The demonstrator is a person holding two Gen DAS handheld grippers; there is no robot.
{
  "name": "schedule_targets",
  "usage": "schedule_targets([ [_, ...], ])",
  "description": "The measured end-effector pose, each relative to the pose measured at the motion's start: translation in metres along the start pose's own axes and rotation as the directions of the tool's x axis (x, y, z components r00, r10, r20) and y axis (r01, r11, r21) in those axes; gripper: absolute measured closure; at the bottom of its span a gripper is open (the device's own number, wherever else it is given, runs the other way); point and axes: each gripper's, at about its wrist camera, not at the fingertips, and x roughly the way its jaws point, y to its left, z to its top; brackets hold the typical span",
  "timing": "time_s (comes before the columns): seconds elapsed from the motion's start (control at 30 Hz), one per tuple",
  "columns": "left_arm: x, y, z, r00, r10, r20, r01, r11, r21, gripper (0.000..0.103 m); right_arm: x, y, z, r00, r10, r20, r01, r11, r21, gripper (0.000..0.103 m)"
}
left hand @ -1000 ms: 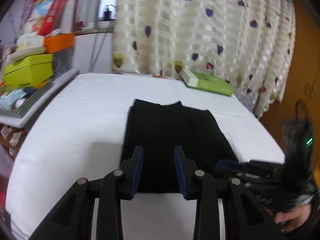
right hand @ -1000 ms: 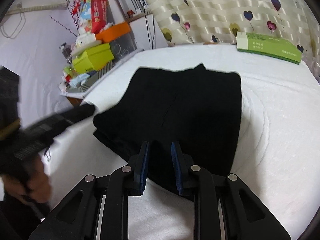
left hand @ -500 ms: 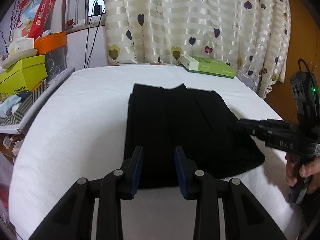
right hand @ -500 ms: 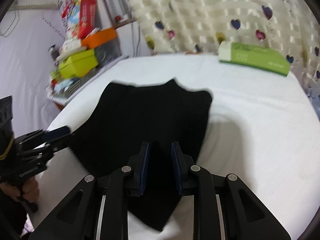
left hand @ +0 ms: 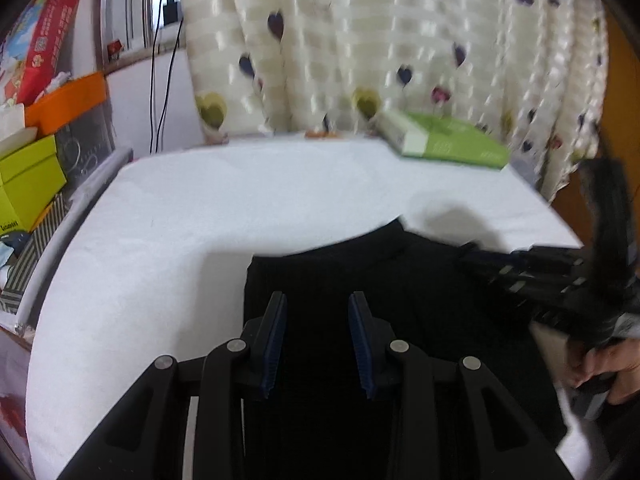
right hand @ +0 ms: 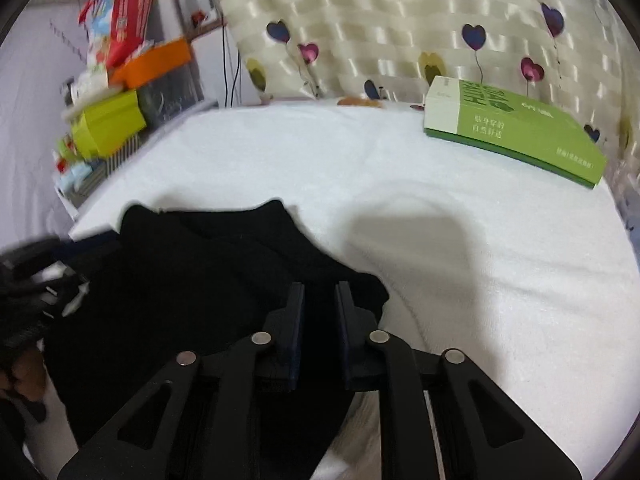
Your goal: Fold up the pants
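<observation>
Since a moment ago both hand-held grippers, left (left hand: 316, 332) and right (right hand: 319, 320), apparently clenched on the black pants (right hand: 192, 280), have carried the near edge forward over the white tabletop (right hand: 440, 248), likely making another fold.

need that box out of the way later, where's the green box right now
The green box lies flat at the far right of the white bed, just in front of the heart-print curtain, well beyond the black pants and apart from them.

The green box (right hand: 520, 132) on the bed bore white Chinese lettering, too small and blurred to read surely; print on the red box (right hand: 128, 12) was illegible.
</observation>
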Motion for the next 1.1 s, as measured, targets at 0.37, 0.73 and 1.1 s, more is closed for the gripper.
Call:
schedule_targets([
  [0.37, -0.062, 0.001, -0.037, 0.995, -0.085, 0.056, 0.086, 0.996, -0.025, 0.069, -0.083, 0.043, -0.056, 0.996, 0.05, 0.075, -0.046, 0.997, -0.06, 0.085],
  [0.73, -0.079, -0.045, -0.083, 0.996, -0.075, 0.04, 0.07, 0.992, 0.109, 0.069, -0.09, 0.075, -0.106, 0.999, 0.006, 0.033, -0.002, 0.994, -0.113, 0.083],
  [1.1, -0.113, -0.038, -0.099, 0.997, -0.034, 0.065, 0.032, 0.999, 0.03, 0.069, -0.129, 0.078, -0.123, 0.997, -0.008, 0.074, 0.015, 0.996, -0.092, 0.059],
])
